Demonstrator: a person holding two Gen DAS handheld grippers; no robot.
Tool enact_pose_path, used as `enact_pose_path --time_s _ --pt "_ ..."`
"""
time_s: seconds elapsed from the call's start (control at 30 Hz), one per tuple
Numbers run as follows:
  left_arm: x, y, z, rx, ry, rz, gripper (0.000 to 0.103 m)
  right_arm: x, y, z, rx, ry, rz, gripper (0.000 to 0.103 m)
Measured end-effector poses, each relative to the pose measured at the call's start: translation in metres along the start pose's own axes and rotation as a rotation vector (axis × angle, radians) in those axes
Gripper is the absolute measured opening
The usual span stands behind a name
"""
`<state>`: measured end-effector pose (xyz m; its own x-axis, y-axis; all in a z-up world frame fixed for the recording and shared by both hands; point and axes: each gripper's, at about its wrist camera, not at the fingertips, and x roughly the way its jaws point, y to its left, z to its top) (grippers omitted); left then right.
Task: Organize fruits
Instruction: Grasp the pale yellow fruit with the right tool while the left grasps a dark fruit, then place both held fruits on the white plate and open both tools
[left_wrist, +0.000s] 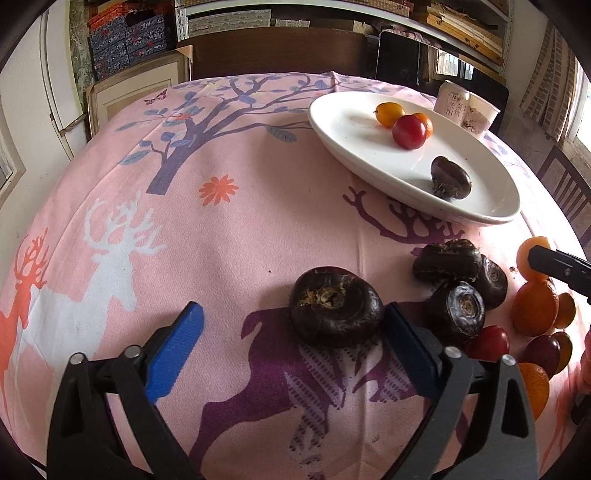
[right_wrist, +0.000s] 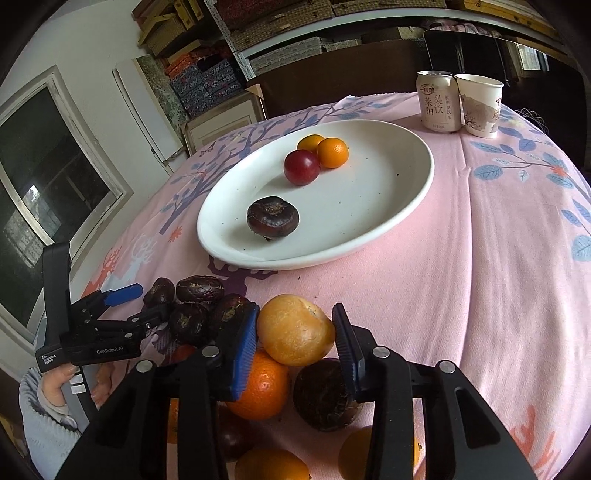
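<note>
The pale orange fruit (right_wrist: 295, 328) sits betw. the pads of our right claw (right_wrist: 295, 332), top of the loose pile at the near edge of the desk (right_wrist: 480, 295); both pads look pressed on its sides, so we read it as gripped, jaws closed down narrow on it. From that claw the white plate (right_wrist: 406, 206) lies straight ahead and a bit left, well apart across bare cloth, so the coming move is, we judge, a lift and a carry fwd. The fruit is roundish, no real long axis, its scuffed end toward the right pad. Our left claw (left_wrist: 291, 325) stands wide open w/ a dark water chestnut (left_wrist: 334, 304) betw. its jaws: right pad just beside or touching it, left pad clear of it, nothing held. That chestnut lies flat, stem scar up, and the plate is ahead-right of it; the right claw is nearer the plate, as far as we can tell. Counts: on the plate 4 items, i.e. 1 chestnut (right_wrist: 272, 218), 1 red plum (right_wrist: 301, 167), 2 small oranges (right_wrist: 332, 152). Off the plate: about 5 chestnuts visible, at least 4 orange fruits, 2–3 dark red ones; the pile hides some, so approx. Beyond the plate 1 can (right_wrist: 437, 101) and 1 paper cup (right_wrist: 478, 105), touching.
</note>
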<state>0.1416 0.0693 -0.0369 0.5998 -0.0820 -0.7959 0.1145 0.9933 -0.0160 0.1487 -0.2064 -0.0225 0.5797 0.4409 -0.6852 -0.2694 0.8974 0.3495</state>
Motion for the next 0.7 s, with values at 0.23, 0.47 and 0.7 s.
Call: enact_pose_path --time_s 0.23,0.47,0.7 --pt "-0.006 -0.012 -0.001 0.052 -0.029 -0.056 0.046 0.001 0.001 0.0 0.006 0.001 -0.005 0.04" --pt "-0.024 -0.013 -0.002 0.043 -0.107 -0.055 0.045 -0.018 0.0 -0.001 0.016 -0.051 0.013 0.04" --pt "-0.041 -0.031 0.05 0.043 -0.182 -0.089 0.046 -0.047 -0.01 0.025 0.075 -0.144 0.038 0.04"
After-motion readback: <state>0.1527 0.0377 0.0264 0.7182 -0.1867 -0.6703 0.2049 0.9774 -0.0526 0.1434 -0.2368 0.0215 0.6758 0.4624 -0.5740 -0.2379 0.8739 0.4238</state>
